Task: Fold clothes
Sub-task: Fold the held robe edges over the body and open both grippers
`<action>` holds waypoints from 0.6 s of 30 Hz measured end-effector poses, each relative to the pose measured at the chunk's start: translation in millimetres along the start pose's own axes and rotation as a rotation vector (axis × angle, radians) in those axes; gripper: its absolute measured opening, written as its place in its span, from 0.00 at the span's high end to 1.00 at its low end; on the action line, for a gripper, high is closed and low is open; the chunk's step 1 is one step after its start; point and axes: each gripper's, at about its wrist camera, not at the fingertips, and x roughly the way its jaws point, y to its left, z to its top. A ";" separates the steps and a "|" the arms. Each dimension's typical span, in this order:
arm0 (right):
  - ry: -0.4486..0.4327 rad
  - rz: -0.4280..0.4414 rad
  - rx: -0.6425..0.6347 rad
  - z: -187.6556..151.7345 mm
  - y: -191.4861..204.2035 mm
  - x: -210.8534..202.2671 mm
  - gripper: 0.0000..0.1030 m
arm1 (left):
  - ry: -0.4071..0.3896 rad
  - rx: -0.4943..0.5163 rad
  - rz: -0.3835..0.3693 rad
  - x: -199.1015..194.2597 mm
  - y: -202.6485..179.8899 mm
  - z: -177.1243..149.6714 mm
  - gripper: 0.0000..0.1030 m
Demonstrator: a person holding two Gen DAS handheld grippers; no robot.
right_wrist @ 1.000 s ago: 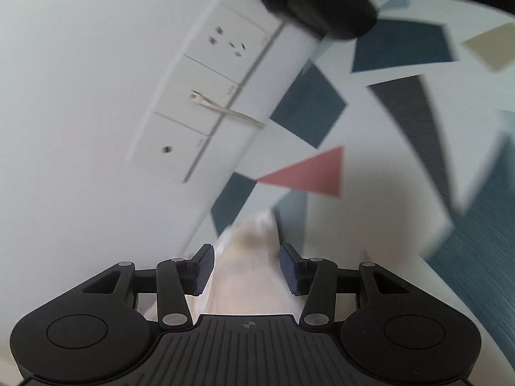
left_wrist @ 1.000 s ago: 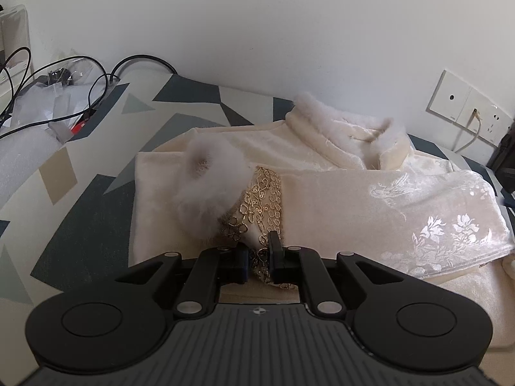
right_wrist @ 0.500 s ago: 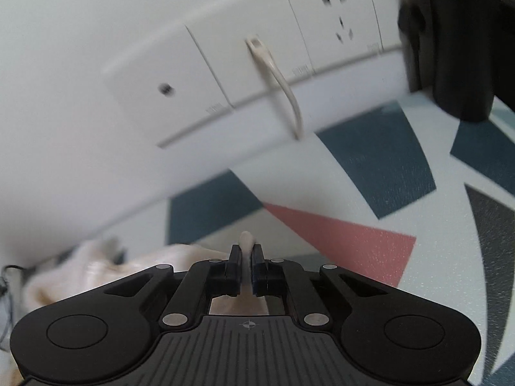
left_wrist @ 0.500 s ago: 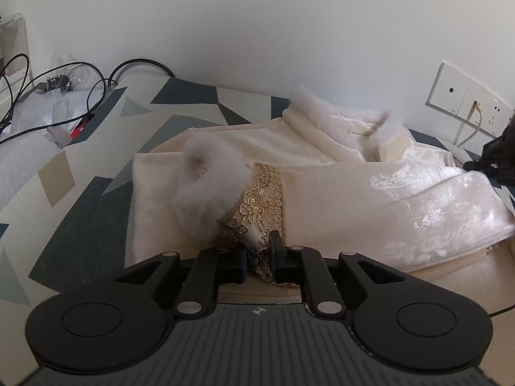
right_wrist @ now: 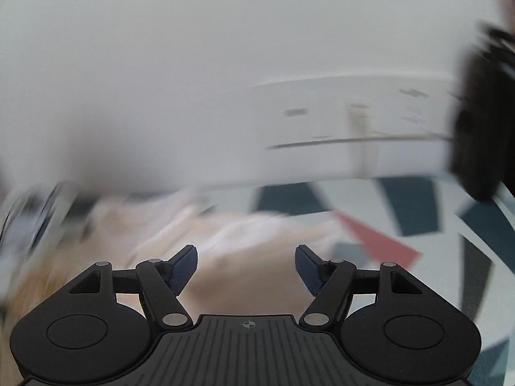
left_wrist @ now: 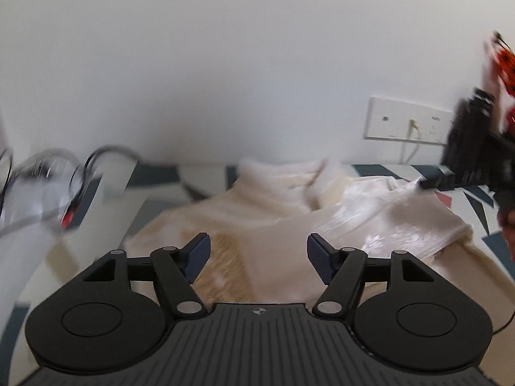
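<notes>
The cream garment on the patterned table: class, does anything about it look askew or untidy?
Yes. The cream garment lies rumpled, not flat: its collar end is bunched near the wall and one shiny sleeve lies crooked across it. Both tools, left and right, are opening, gripping nothing.

no readable text, labels, brands or numbers, both views motion-blurred

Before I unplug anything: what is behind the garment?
A white wall with a socket panel, one cable plugged in. The garment hides the table beneath it.
</notes>
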 end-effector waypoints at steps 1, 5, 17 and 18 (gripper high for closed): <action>0.030 -0.003 -0.035 -6.1 6.8 4.4 0.38 | 0.000 0.027 0.000 4.0 -5.9 1.7 0.31; 0.123 -0.061 -0.052 -25.8 9.9 24.9 0.37 | 0.204 0.045 0.034 55.7 -12.8 -7.8 0.23; 0.122 -0.151 -0.147 -37.8 6.6 23.1 0.32 | 0.263 -0.048 0.132 52.9 0.6 -11.2 0.22; 0.117 -0.141 -0.135 -40.4 1.9 10.6 0.32 | 0.260 -0.058 0.137 44.2 2.8 -10.6 0.20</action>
